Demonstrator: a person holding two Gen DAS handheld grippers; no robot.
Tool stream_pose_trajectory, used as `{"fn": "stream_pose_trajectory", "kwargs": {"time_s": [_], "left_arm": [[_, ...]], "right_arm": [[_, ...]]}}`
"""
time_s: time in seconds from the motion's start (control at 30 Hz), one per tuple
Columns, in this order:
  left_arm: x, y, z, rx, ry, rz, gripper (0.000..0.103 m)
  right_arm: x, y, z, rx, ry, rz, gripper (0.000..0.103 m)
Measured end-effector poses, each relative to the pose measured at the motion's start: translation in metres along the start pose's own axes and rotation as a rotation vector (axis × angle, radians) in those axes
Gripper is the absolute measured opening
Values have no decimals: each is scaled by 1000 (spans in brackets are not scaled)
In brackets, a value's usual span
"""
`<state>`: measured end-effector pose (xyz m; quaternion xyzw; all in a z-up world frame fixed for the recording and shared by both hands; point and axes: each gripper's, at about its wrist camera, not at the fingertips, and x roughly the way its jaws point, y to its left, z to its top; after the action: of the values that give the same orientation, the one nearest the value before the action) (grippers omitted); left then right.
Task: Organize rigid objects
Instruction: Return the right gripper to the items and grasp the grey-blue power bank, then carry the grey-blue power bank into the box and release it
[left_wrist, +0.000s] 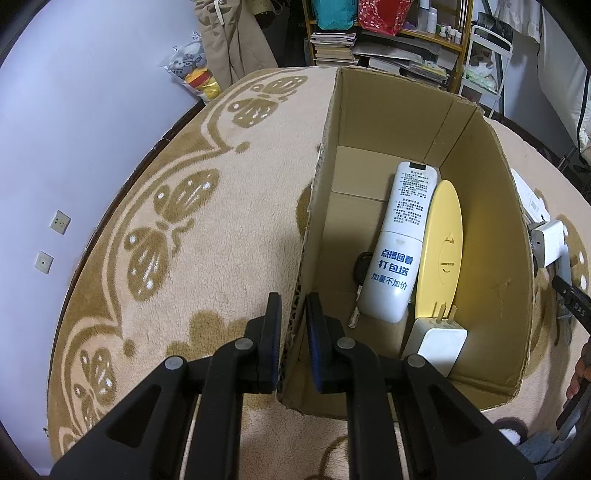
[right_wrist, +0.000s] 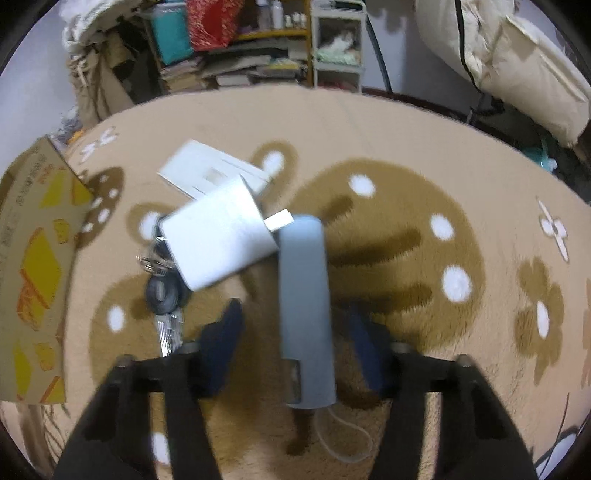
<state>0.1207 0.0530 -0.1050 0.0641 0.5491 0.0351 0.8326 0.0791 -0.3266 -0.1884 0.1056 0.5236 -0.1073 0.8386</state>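
My left gripper (left_wrist: 293, 306) is shut on the near left wall of an open cardboard box (left_wrist: 325, 155) that stands on a patterned rug. Inside the box lie a white remote (left_wrist: 397, 243), a yellow disc (left_wrist: 441, 243) on edge and a white plug adapter (left_wrist: 439, 345). In the right wrist view my right gripper (right_wrist: 293, 310) straddles a grey-blue cylinder (right_wrist: 304, 295) lying on the rug, with a gap between the cylinder and each pad. A white charger (right_wrist: 218, 240) and a bunch of keys (right_wrist: 164, 295) lie just left of the cylinder.
A flat white packet (right_wrist: 207, 170) lies behind the charger. The box's printed outer side (right_wrist: 33, 258) fills the left edge of the right wrist view. Cluttered shelves (left_wrist: 388, 40) and hanging coats stand beyond the rug's far edge.
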Motion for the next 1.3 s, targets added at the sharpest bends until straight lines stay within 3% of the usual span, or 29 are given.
{"fn": "stream_pose_trajectory", "kwargs": {"time_s": [0.13, 0.2, 0.23, 0.67, 1.03, 1.3], "left_arm": [[0, -1, 0, 2, 0, 1, 12], [-1, -1, 0, 3, -1, 2, 12], [-1, -1, 0, 4, -2, 2, 12], [-2, 0, -1, -5, -5, -7, 12], [0, 2, -2, -14, -6, -28, 12], [0, 3, -2, -19, -5, -33, 12]], "right_arm": [[7, -2, -1, -5, 6, -15, 44], [7, 0, -2, -6, 3, -39, 31], [7, -1, -2, 1, 0, -52, 30], [-30, -10, -8, 102, -56, 8, 29], [-75, 18, 1, 30, -183, -23, 29], [-109, 48, 13, -25, -260, 64, 29]]}}
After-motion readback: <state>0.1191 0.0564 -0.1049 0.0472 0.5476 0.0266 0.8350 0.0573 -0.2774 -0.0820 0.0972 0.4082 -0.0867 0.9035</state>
